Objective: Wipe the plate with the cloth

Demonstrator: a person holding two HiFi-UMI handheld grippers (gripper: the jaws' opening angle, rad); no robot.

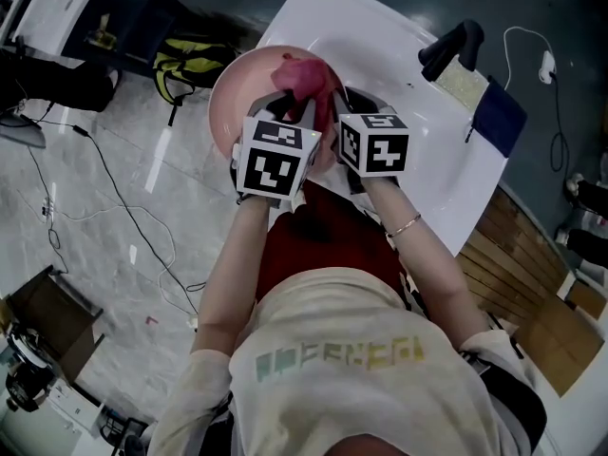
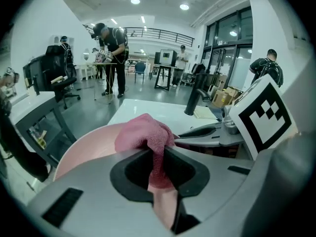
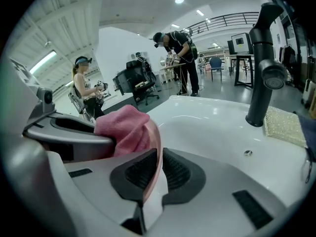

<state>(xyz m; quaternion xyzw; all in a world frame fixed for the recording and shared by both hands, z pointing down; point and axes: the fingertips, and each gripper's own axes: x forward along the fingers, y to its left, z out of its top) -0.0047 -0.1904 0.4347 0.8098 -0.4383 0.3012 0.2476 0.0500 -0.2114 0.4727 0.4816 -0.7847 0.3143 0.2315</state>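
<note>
A pink plate is held up on edge over a white sink. My right gripper is shut on the plate's rim, which runs thin between its two jaws. My left gripper is shut on a bunched pink cloth. The cloth lies against the plate's face near its upper rim. In the right gripper view the cloth sits just left of the rim, under the left gripper's finger. The two grippers are close side by side.
A black tap stands at the sink's far side, with a pale sponge and a dark blue cloth beside it. Floor cables and a yellow-black bag lie left. Desks, chairs and people stand farther back.
</note>
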